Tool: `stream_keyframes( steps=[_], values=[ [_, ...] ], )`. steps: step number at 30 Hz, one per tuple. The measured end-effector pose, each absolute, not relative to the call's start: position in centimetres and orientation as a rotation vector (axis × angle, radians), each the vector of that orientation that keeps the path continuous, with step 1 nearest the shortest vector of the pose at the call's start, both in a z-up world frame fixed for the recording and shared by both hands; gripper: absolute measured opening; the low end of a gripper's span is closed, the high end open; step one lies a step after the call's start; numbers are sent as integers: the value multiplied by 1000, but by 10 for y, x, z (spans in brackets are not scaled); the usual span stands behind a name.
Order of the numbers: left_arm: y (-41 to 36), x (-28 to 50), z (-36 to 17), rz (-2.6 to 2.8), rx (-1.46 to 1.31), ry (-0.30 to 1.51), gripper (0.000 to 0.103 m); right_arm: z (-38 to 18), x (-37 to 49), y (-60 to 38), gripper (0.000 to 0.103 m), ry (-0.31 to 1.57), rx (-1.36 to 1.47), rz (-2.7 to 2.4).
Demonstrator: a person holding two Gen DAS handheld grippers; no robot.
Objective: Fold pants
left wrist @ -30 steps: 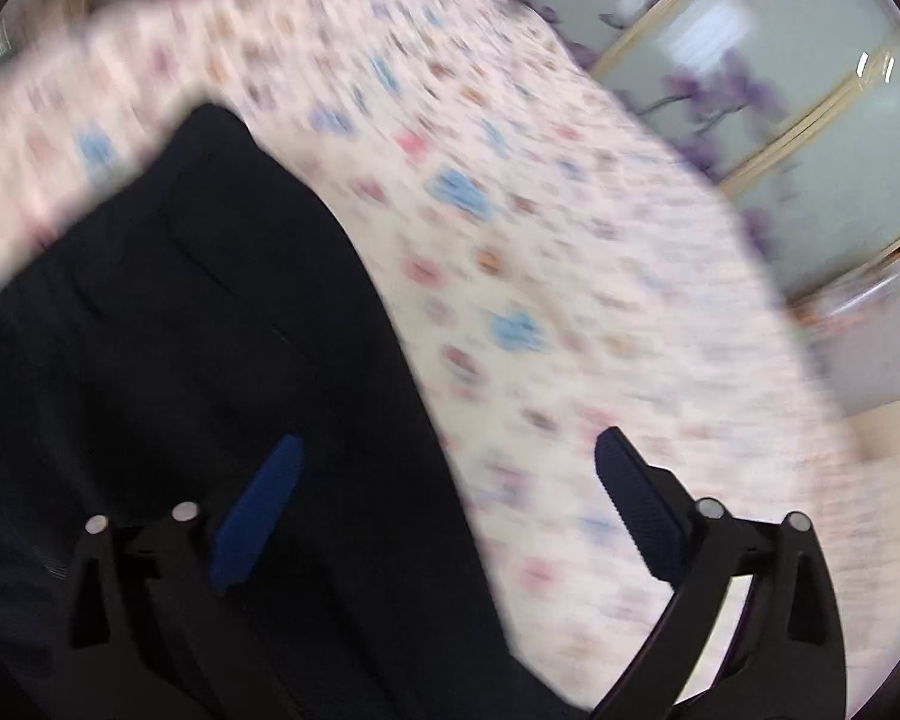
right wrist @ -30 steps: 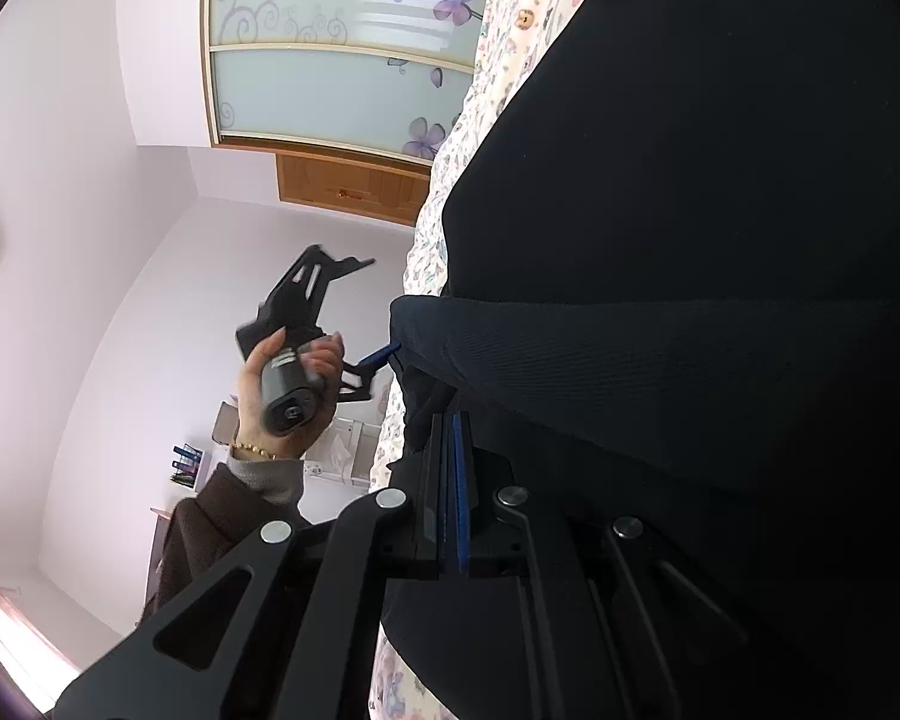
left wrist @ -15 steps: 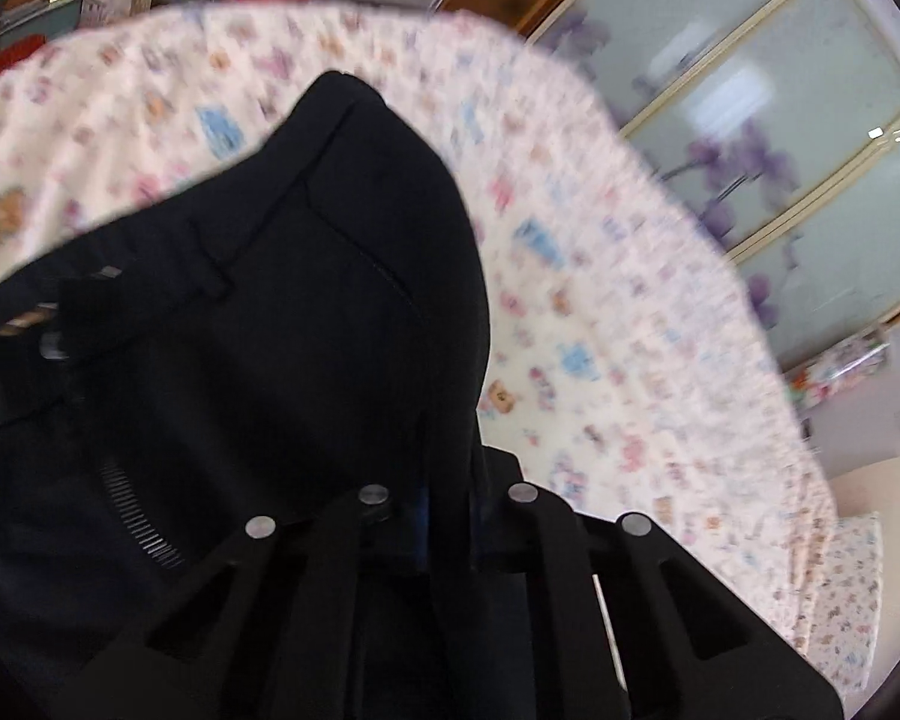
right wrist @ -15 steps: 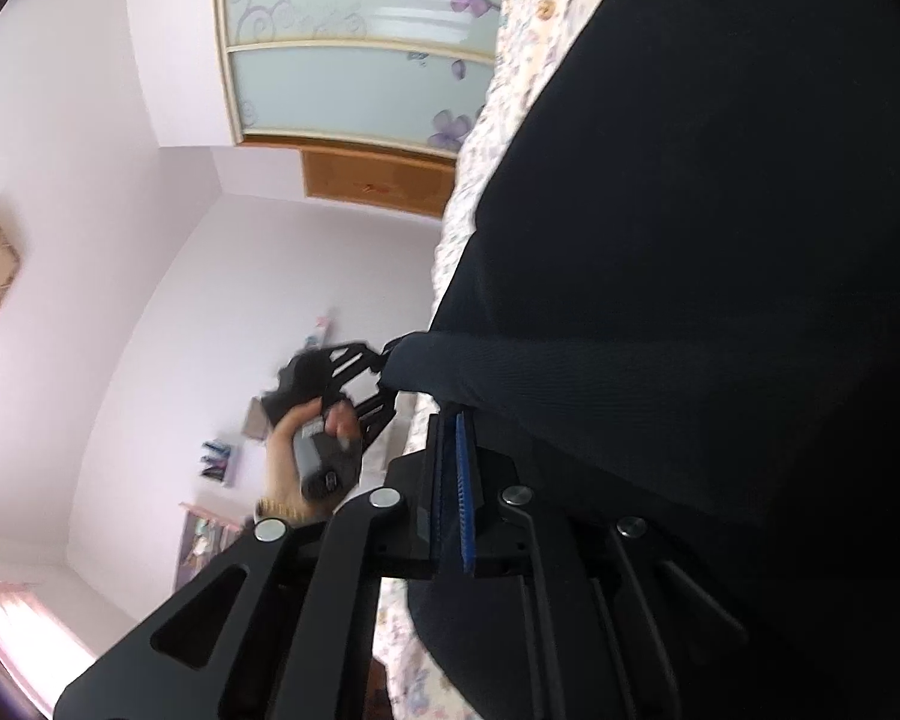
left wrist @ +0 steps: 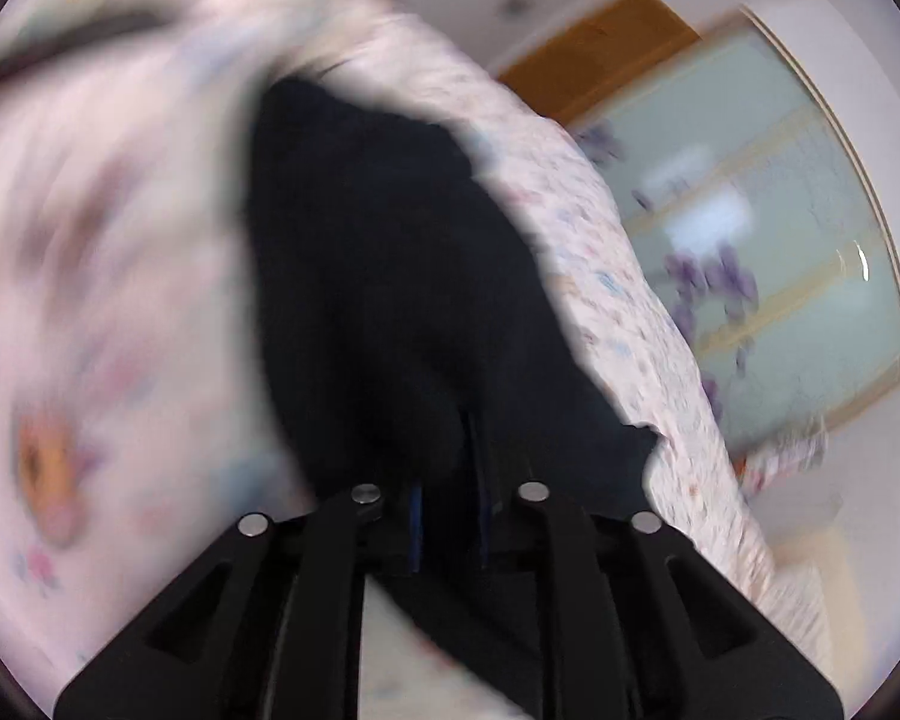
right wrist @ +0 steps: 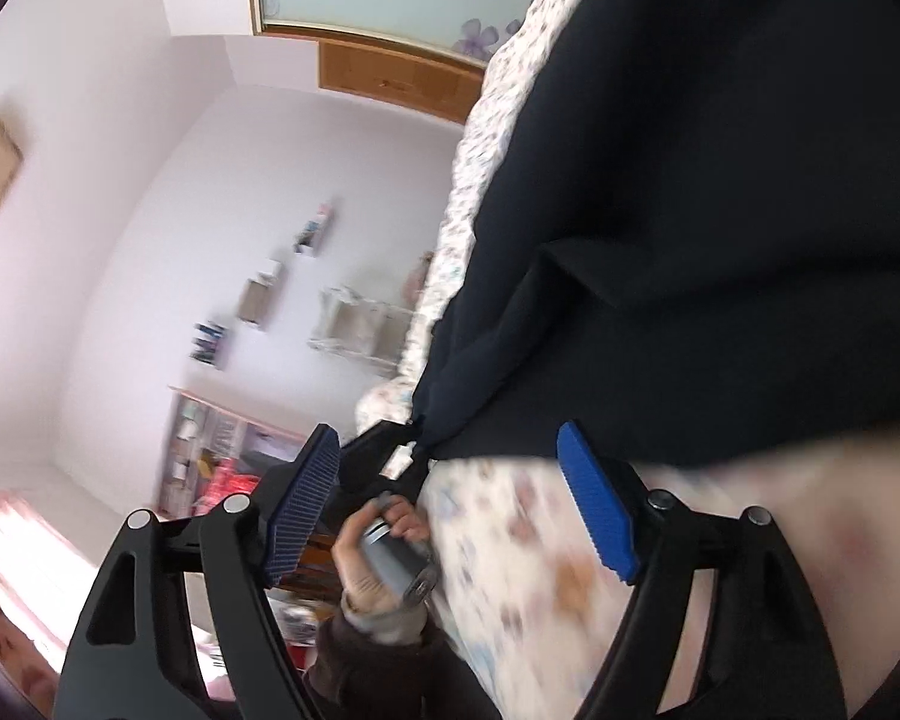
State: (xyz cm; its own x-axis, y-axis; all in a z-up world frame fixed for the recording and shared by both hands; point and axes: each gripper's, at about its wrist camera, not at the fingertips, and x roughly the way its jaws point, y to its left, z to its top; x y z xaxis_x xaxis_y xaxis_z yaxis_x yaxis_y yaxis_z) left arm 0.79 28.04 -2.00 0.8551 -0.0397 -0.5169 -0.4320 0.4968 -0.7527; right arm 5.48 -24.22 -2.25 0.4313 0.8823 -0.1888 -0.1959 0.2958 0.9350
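Note:
Dark navy pants (left wrist: 390,270) lie on a bed with a floral sheet (left wrist: 90,300). My left gripper (left wrist: 447,492) has its pads close together with pants cloth pinched between them, and the jaws are opening a little. In the right wrist view the left gripper (right wrist: 390,456), in a person's hand (right wrist: 378,546), holds a corner of the pants (right wrist: 720,210) at the bed's edge. My right gripper (right wrist: 447,441) is opening wide, with nothing between its blue pads (right wrist: 597,510). The pants edge lies just beyond its fingertips, over the sheet (right wrist: 540,570).
A wardrobe with frosted sliding doors and purple flowers (left wrist: 750,252) stands past the bed, with a wooden cabinet (right wrist: 390,72) beside it. Wall shelves (right wrist: 258,300) and a low bookcase (right wrist: 210,450) line the far wall. The left view is blurred.
The left gripper closed on the pants and swung fast with the cloth. The right gripper let go of the pants fold, opened wide and drew back.

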Motion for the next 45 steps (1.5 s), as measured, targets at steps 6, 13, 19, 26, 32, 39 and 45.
stream_keyframes(
  steps=[6, 13, 19, 26, 32, 39, 45],
  values=[
    [254, -48, 13, 491, -896, 201, 89, 6, 4, -335, 77, 651, 1042, 505],
    [230, -50, 25, 452, -761, 92, 100, -12, 12, -354, 63, 715, 1249, 330],
    [236, -44, 16, 390, -806, 118, 101, -29, 21, -360, 57, 788, 1214, 108],
    [243, -35, 5, 378, -850, 171, 101, -44, 36, -367, 11, 800, 1155, -114],
    [246, -32, 1, 364, -860, 190, 101, 11, 24, -385, 4, 588, 986, -70],
    [249, -29, -1, 368, -871, 206, 101, -18, 2, -401, 4, 709, 866, -197],
    [254, -31, -1, 337, -898, 208, 101, -33, -13, -404, 16, 786, 907, -107]
  ],
)
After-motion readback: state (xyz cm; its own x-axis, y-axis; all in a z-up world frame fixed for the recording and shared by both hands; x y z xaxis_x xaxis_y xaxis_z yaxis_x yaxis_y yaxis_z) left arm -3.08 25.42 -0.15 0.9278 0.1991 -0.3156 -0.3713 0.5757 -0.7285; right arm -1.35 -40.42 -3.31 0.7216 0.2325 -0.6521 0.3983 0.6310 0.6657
